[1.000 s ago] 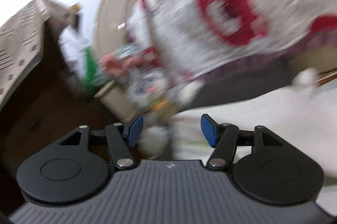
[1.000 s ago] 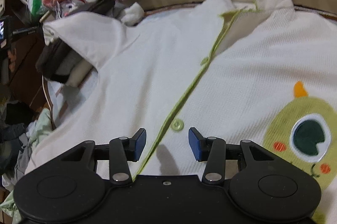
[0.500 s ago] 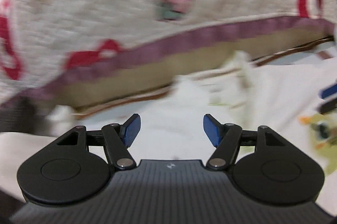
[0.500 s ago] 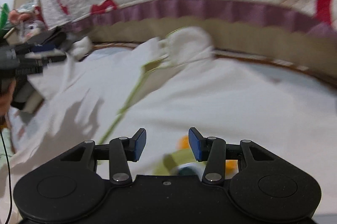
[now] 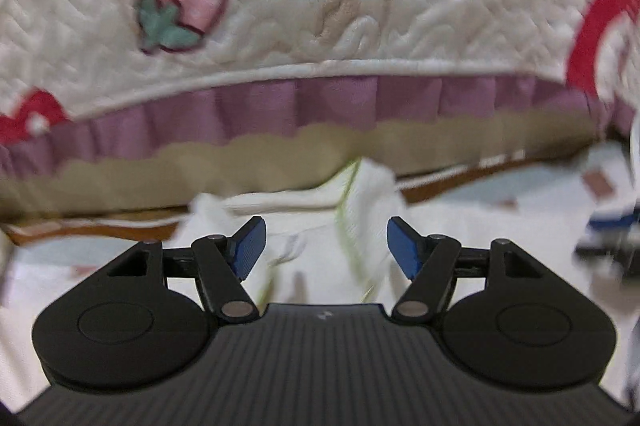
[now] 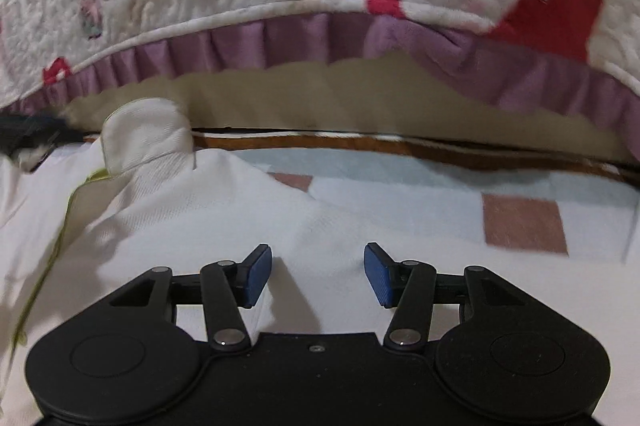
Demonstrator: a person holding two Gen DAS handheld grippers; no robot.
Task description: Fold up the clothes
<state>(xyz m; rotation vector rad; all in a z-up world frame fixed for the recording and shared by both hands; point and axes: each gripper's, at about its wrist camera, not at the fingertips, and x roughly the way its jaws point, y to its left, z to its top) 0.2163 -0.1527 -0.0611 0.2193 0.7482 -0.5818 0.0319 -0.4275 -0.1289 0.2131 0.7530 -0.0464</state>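
Left wrist view: left gripper (image 5: 323, 246) spread wide and empty, swung round from room clutter a second ago to face the collar of the white garment (image 5: 320, 250) below the quilt (image 5: 360, 5). Right wrist view: right gripper (image 6: 318, 276) likewise parted, holding nothing, moved up from the buttoned front to the shoulder of the garment, spread on the checked sheet (image 6: 520, 222); probably lining up a pinch for folding.

White green-trimmed garment (image 6: 168, 226) lies spread, seemingly rumpled, on the bedding.
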